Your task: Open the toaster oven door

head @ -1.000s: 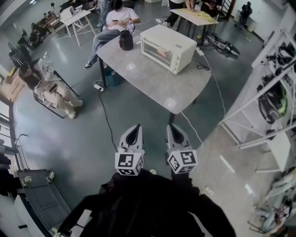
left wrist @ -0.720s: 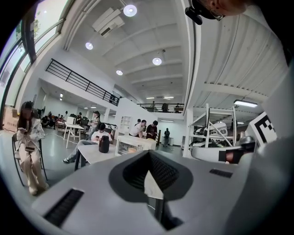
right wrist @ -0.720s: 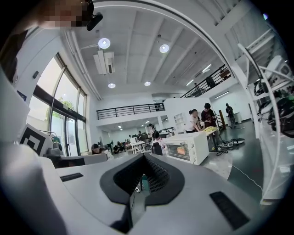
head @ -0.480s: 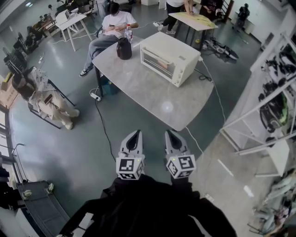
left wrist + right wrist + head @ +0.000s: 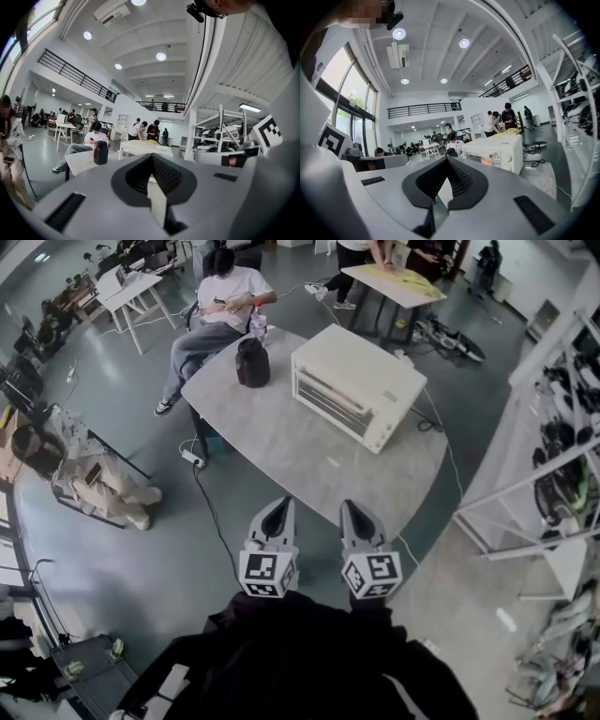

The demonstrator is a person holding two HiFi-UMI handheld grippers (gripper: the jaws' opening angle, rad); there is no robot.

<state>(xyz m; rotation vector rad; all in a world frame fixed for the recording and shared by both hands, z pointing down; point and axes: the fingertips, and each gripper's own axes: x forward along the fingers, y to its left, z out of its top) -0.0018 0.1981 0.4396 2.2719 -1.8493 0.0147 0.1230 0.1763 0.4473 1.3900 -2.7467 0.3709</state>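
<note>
A cream toaster oven (image 5: 356,385) stands on the far part of a grey table (image 5: 281,442). Its glass door faces the near left and is closed. My left gripper (image 5: 275,517) and right gripper (image 5: 356,515) hang side by side short of the table's near edge, well away from the oven. Both are shut with nothing between the jaws. In the right gripper view the toaster oven (image 5: 497,154) shows beyond the right gripper (image 5: 446,160), dials toward the right. In the left gripper view the left gripper (image 5: 152,157) hides most of the toaster oven (image 5: 138,147).
A black jar (image 5: 252,363) stands on the table left of the oven. A seated person (image 5: 217,296) is at the table's far side. A power strip and cable (image 5: 192,457) lie on the floor at left. White shelving (image 5: 534,484) stands at right.
The table and oven have come nearer and lower in the head view. Both grippers stay shut, side by side.
</note>
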